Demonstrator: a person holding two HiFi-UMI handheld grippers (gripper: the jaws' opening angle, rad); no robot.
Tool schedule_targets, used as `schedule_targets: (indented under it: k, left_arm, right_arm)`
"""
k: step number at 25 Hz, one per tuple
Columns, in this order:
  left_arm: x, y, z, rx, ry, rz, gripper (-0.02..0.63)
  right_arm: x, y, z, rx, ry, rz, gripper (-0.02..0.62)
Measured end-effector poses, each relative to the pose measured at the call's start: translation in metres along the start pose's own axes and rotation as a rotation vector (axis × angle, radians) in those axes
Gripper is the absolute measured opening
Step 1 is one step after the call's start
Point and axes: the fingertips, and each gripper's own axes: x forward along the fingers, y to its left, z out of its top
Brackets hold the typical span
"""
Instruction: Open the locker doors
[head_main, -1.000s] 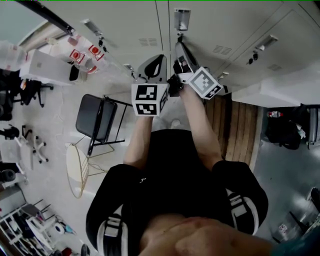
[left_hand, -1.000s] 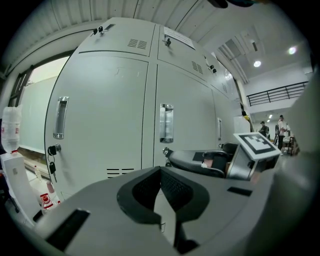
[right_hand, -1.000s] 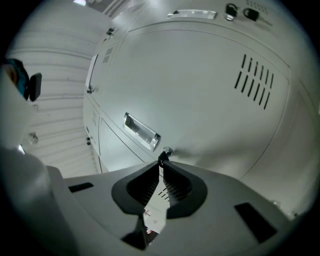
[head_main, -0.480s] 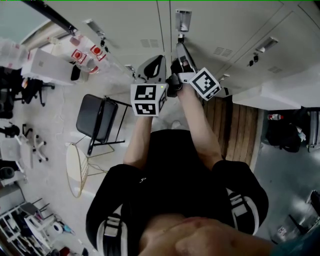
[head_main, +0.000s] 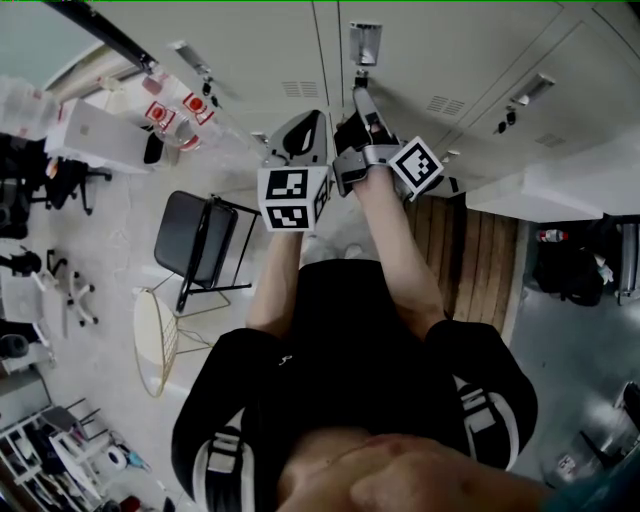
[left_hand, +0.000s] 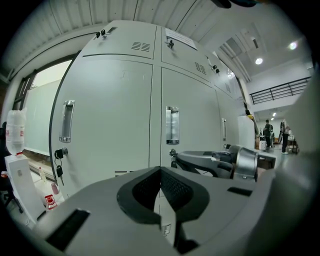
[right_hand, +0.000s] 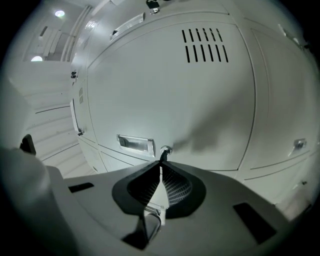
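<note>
**Key gripped, doors not yet open**

We have the right tongs (right_hand: 161, 164) clamped on the key (right_hand: 162, 155) that sits in the lock of the locker door (right_hand: 200, 100) straight ahead of them. The recessed handle (right_hand: 135, 143) lies just left of their tip. The left tongs (left_hand: 160, 170) are pressed together with nothing in them, just beside the right pair and short of the doors.

Every door we can see is flush and closed, so we judge this to be the unlocking step. The pull on this door and all the others remain.

Left of the left tongs, a neighbouring door has its own keys (left_hand: 59, 167) dangling. Below the tongs stand a folding chair (head_main: 190, 240) and a slatted bench (head_main: 470, 250). The bench, close to the lockers, may hamper a swinging door.
</note>
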Motion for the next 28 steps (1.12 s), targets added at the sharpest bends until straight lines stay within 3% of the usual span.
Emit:
schedule_targets:
  k: [8,19,28]
  left_arm:
    - [0.0,-0.003,-0.002,-0.011,0.001,-0.003,0.009]
    - [0.003,-0.013,-0.002,-0.019,-0.004,-0.018,0.009]
    - [0.008,-0.021,0.0,-0.025,-0.013,-0.032,0.009]
  right_arm:
    - [-0.003,0.005,-0.001,-0.095,0.066,-0.013,0.029]
    - [-0.009,0.018,0.004,-0.335,0.13,-0.049,0.032]
    - [-0.011,0.038,0.006,-0.674,0.193,-0.074,0.031]
